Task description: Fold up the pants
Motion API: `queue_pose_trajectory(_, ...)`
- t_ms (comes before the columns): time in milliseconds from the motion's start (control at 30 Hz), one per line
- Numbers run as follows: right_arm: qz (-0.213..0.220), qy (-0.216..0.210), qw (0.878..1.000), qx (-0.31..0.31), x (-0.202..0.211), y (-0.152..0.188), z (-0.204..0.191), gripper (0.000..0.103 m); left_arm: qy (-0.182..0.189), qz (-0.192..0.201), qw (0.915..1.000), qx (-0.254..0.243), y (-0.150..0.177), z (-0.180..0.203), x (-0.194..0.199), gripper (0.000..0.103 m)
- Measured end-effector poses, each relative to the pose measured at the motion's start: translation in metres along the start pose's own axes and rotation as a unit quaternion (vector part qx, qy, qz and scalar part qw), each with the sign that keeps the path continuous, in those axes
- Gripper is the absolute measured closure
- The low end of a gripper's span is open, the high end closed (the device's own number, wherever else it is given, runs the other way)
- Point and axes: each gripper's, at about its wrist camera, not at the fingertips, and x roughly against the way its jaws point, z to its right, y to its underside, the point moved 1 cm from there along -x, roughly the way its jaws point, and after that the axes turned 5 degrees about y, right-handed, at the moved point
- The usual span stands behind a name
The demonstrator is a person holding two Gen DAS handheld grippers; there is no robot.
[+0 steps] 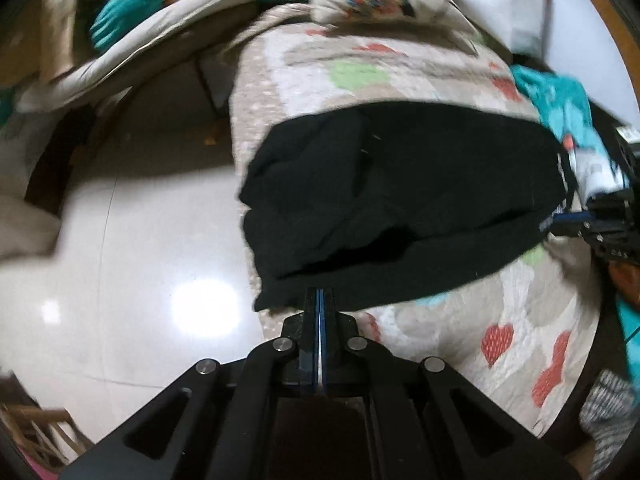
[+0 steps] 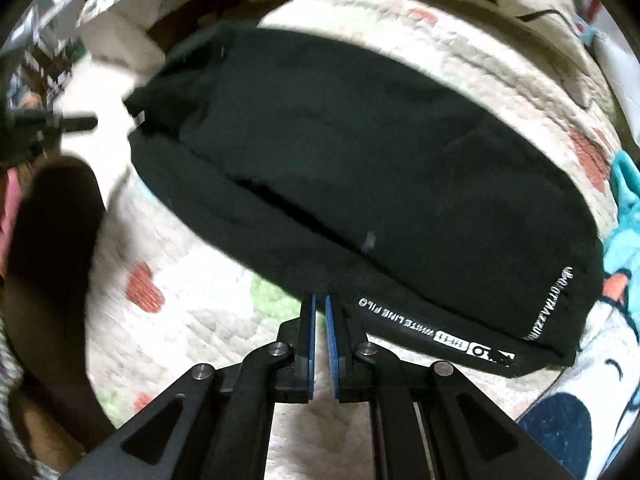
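Black linkage arms fill the bottom of each wrist view. At their tips the left gripper (image 1: 320,296) has its blue pads pressed together, right at the near hem of the black pants (image 1: 400,204); whether cloth is pinched there cannot be told. Over on the right gripper (image 2: 320,304), a narrow slit shows between the pads, with nothing in it, just beside the pants' near edge with its white lettering. Folded double, the pants lie on a heart-print quilt (image 1: 500,320).
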Motion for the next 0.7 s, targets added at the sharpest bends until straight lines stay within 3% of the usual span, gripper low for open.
queue_pose_trajectory(33,0.012,-0.010,0.999,-0.029,0.006,-0.002,0.011,0.083,0.003,0.004,0.9998,0.017,-0.001,-0.008,0.001,0.102)
queue_pose_trajectory(67,0.020,-0.016,0.999,-0.047,0.009,-0.003,0.018,0.069,0.003,0.006,0.9996,0.028,-0.003,-0.012,0.001,0.102)
queue_pose_trajectory(133,0.038,-0.020,0.995,-0.089,0.016,-0.006,0.037,0.060,0.001,0.008,0.9984,0.055,-0.007,-0.023,-0.002,0.100)
queue_pose_trajectory(300,0.071,-0.021,0.978,-0.196,0.032,0.002,0.085,0.060,-0.002,0.006,0.9969,0.079,-0.014,-0.029,-0.013,0.097)
queue_pose_trajectory(367,0.092,-0.041,0.961,-0.258,0.043,0.010,0.114,0.060,0.006,0.008,0.9968,0.079,-0.016,-0.026,-0.015,0.093)
queue_pose_trajectory(433,0.097,-0.060,0.943,-0.314,0.047,0.020,0.138,0.059,0.013,0.009,0.9972,0.073,-0.018,-0.022,-0.019,0.076)
queue_pose_trajectory(533,0.076,-0.086,0.922,-0.370,0.038,0.030,0.155,0.059,0.014,-0.005,0.9986,0.051,-0.021,-0.014,-0.031,0.071)
queue_pose_trajectory(600,0.058,-0.104,0.917,-0.380,0.028,0.032,0.151,0.058,0.008,-0.013,0.9995,0.028,-0.024,-0.008,-0.035,0.071)
queue_pose_trajectory(700,0.039,-0.121,0.922,-0.365,0.017,0.027,0.128,0.058,0.005,-0.018,0.9998,-0.001,-0.025,-0.005,-0.035,0.071)
